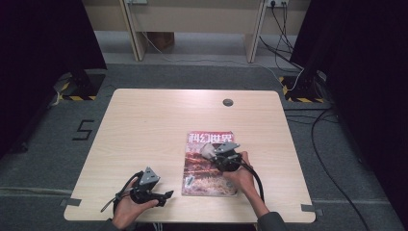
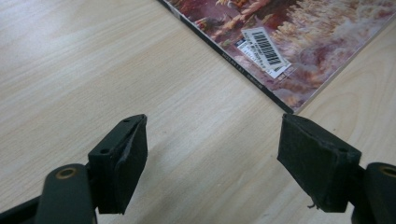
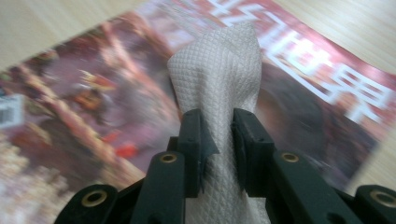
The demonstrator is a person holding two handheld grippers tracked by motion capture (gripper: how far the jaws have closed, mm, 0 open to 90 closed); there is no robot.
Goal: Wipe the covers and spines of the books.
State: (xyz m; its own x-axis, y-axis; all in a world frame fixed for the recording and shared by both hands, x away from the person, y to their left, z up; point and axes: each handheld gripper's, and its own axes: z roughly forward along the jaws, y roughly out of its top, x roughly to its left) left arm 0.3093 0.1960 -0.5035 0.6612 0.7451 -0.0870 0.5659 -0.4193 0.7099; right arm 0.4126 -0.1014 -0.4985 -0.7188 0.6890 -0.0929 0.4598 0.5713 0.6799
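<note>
Item: we hold a wad of tissue [image 3: 217, 70] pinched in the right gripper [image 3: 217, 144] directly over the magazine [image 1: 209, 166] lying mid-table, long axis running away from us, while our left gripper [image 2: 212, 154] gapes empty beside its near-left corner.

The table [image 1: 144, 125] is surfaced in pale wood-grain laminate, smooth with a soft sheen, and its fine streaked grain is seen closely in the left gripper view. The magazine [image 1: 208, 166] is made of paper with a glossy printed cover in reds and creams; a white paper barcode label [image 2: 264, 49] is stuck flat on it. The tissue [image 3: 219, 84] is a white, matt paper sheet embossed with a fine diamond quilting and is crumpled into soft folds. The left gripper [image 2: 212, 163] is built of matt black plastic, with rough, slightly frayed rubbery pads and brass-coloured metal rivets. The right gripper [image 3: 217, 144] is finished alike, in dull black plastic with brass-coloured eyelets.
</note>
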